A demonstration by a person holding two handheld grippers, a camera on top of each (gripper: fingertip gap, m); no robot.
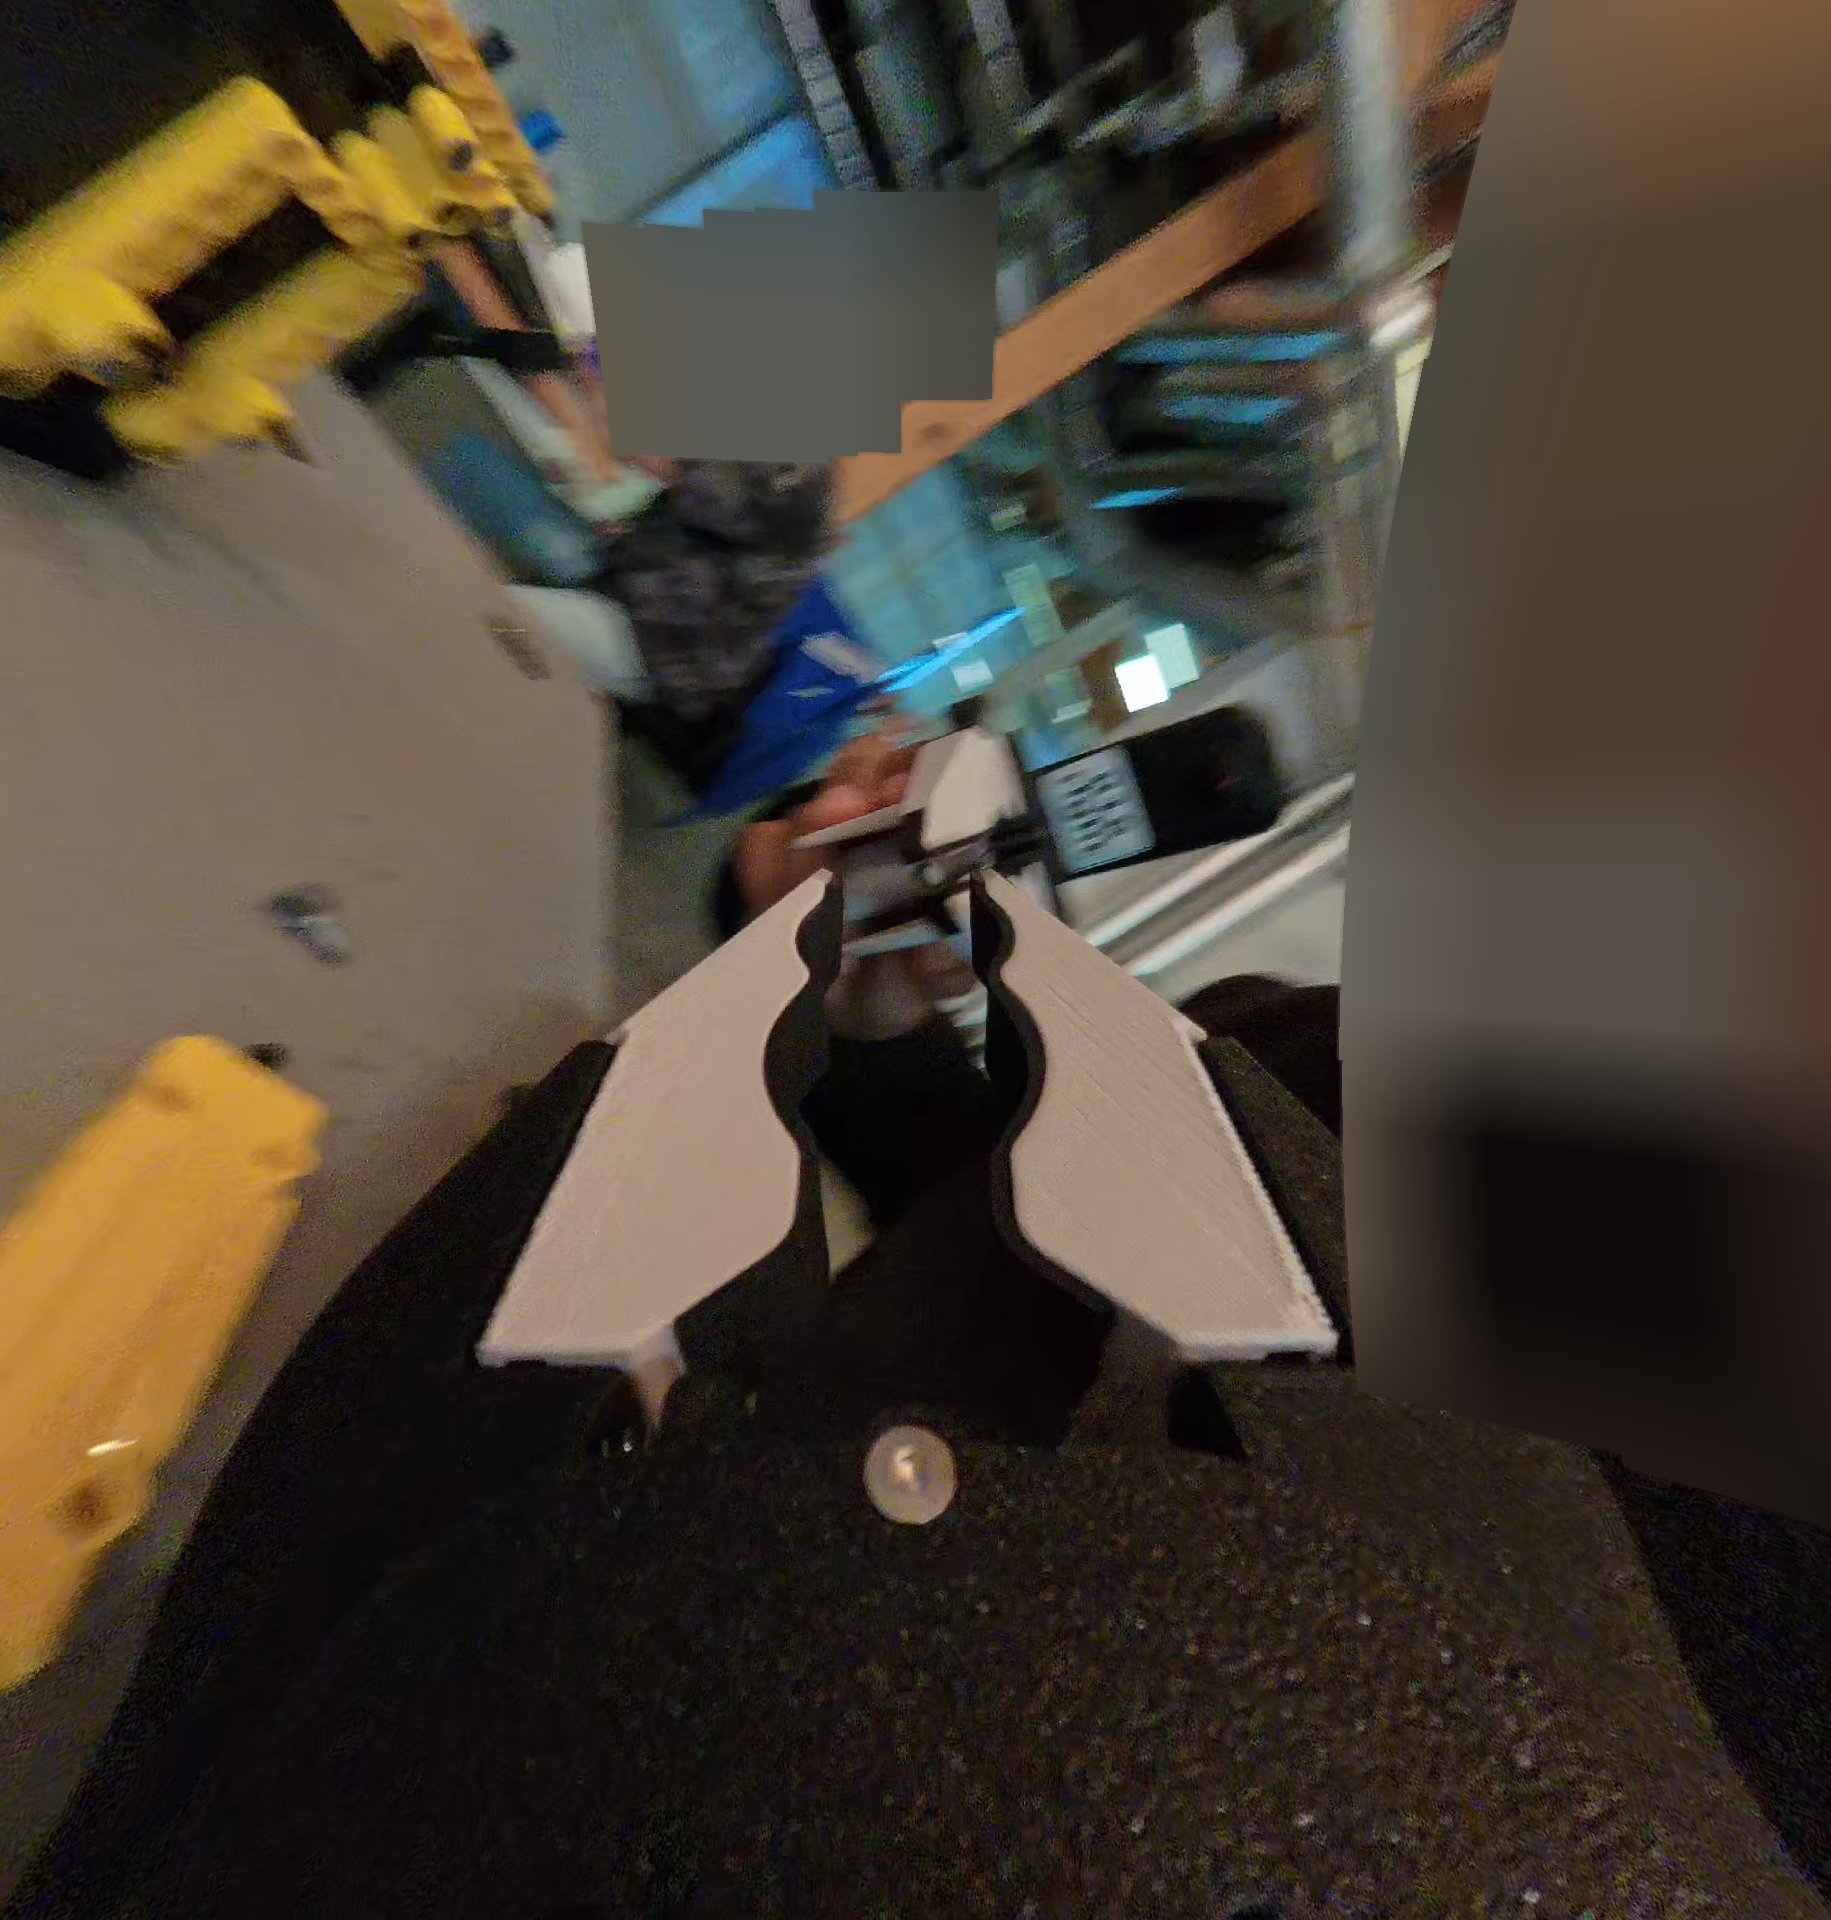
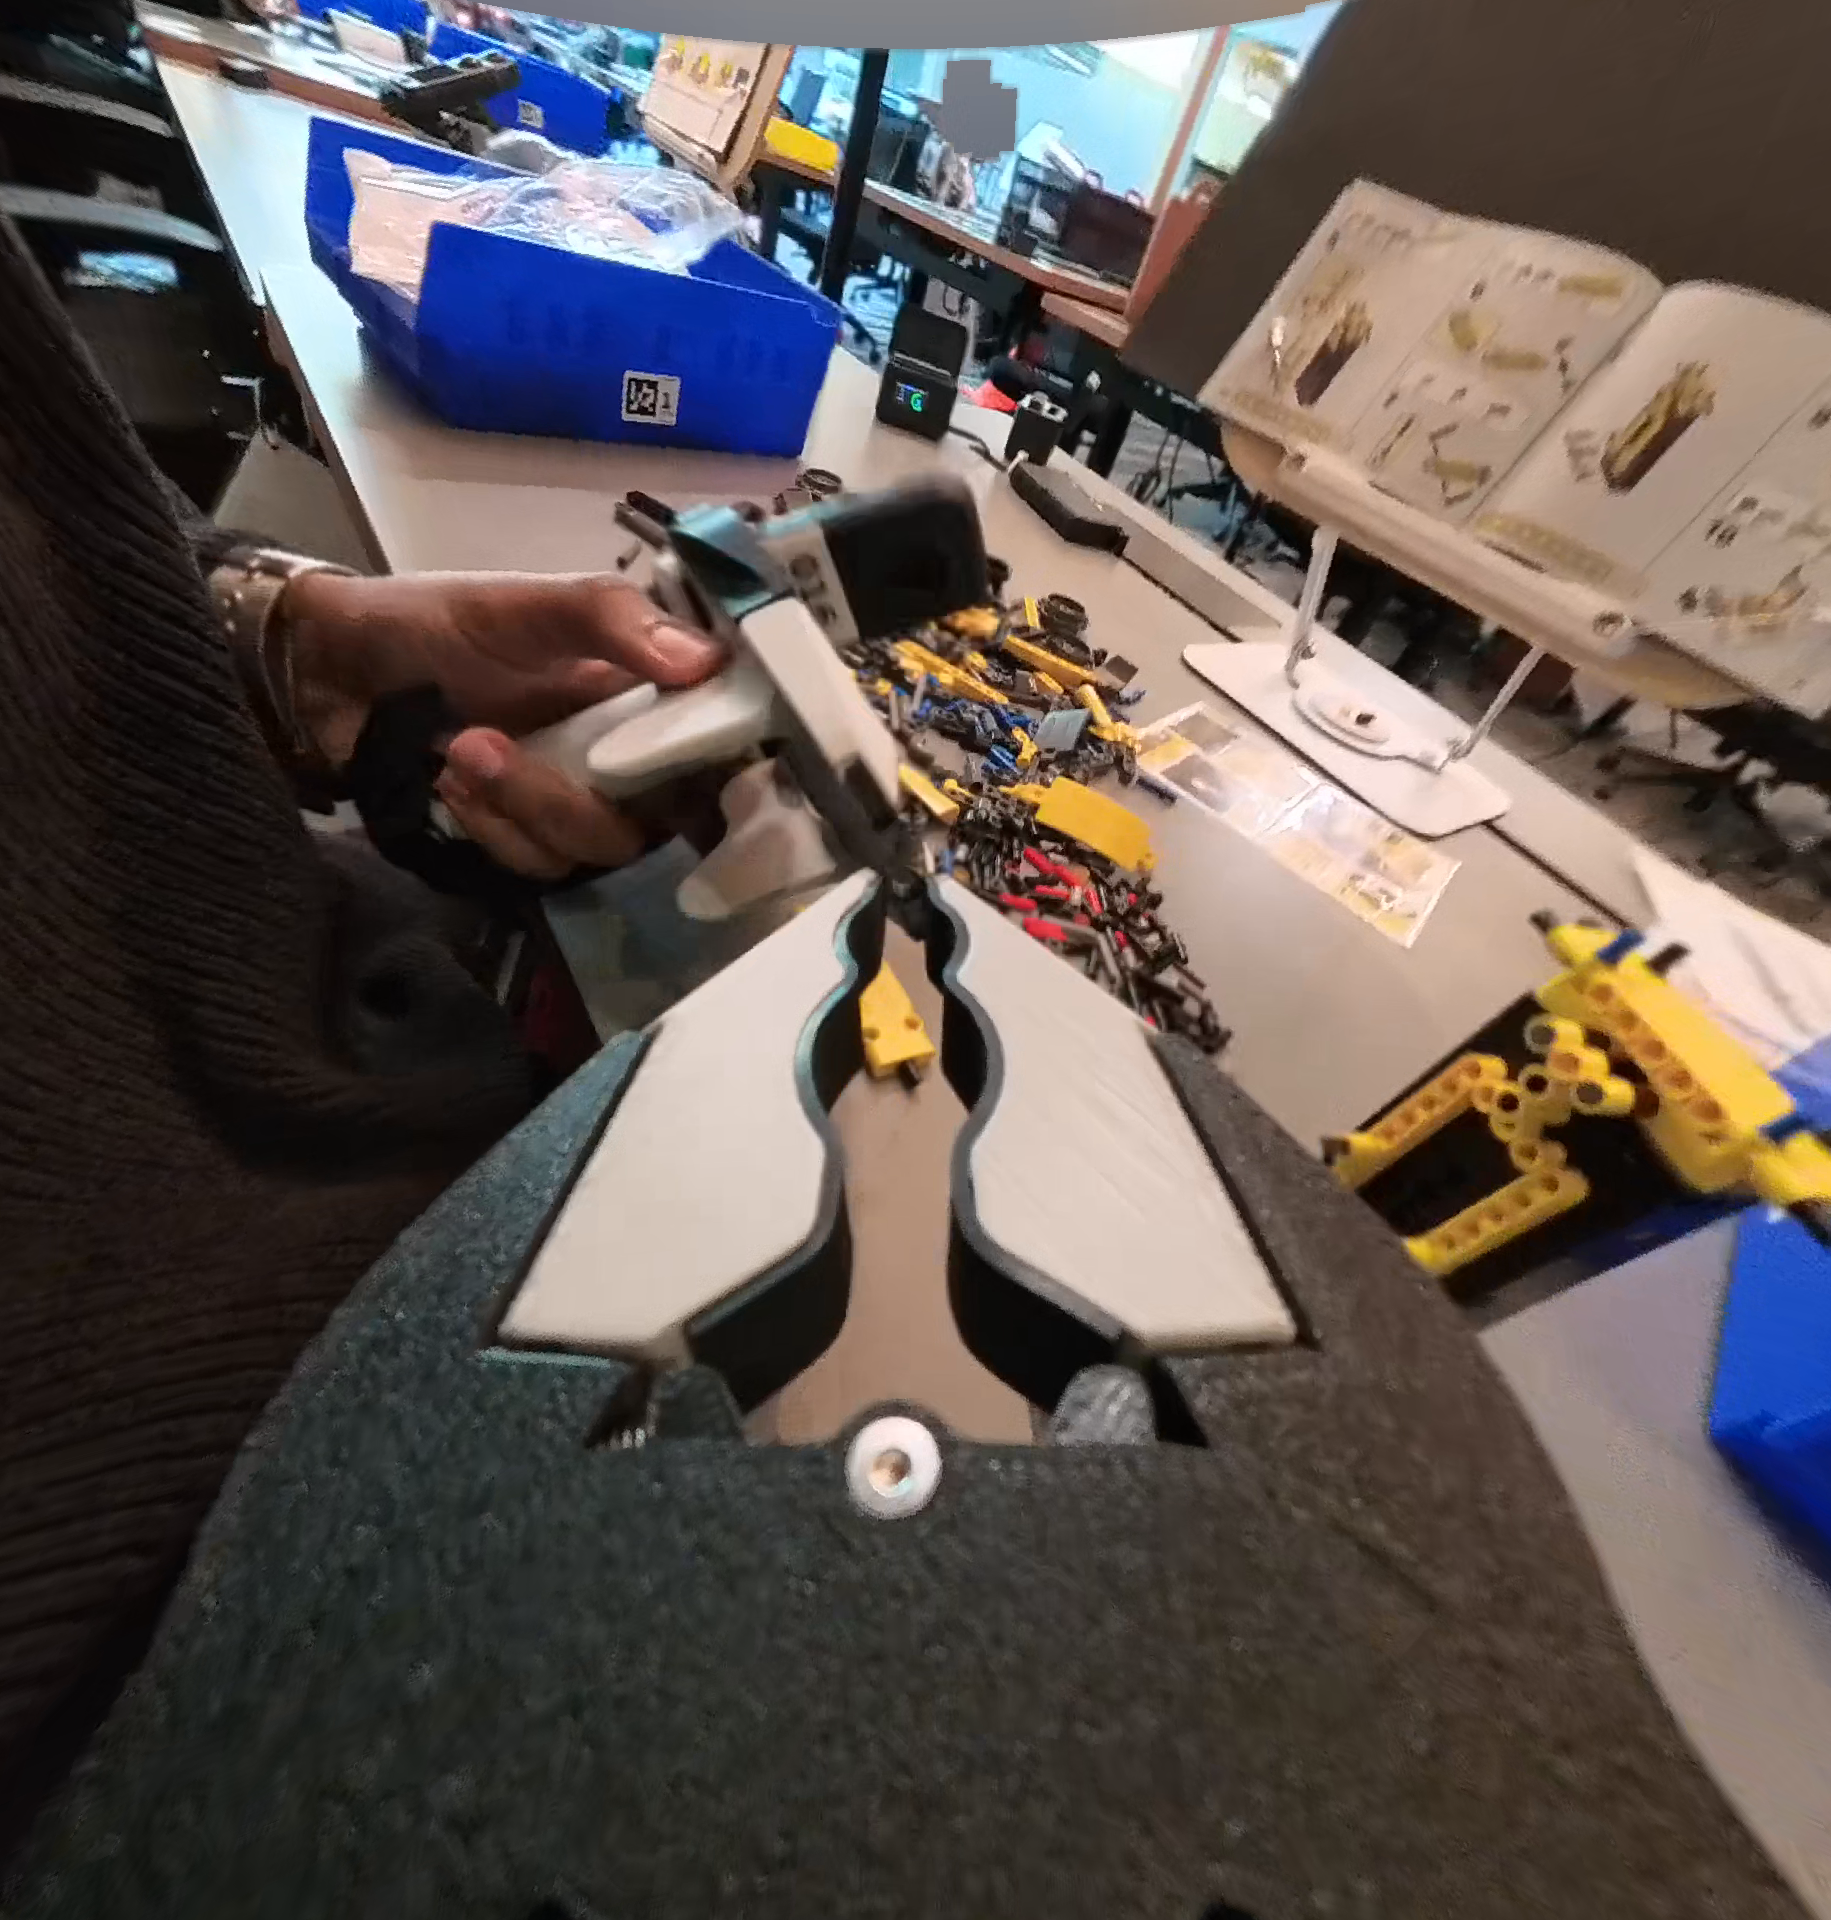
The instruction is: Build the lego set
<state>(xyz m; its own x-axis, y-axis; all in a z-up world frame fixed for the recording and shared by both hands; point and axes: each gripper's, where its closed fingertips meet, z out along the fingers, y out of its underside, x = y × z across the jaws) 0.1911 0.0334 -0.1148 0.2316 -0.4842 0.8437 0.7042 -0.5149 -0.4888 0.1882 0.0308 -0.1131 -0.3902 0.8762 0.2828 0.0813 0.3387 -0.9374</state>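
Two tools meet tip-to-tip, right tool (image 2: 906,894) over 1 yellow brick (image 2: 893,1023).

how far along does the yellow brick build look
Done: a part-built yellow model sits at the right. In hand: the left gripper and right gripper meet tip to tip; any piece between them is too small to tell. Left: a big loose pile of pieces on the table.

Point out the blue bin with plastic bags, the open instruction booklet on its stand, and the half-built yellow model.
blue bin (image 2: 620,343): right wrist view, on its front wall.
instruction booklet (image 2: 1576,436): right wrist view, on an open page.
yellow model (image 2: 1617,1091): right wrist view, on its upper yellow beam.
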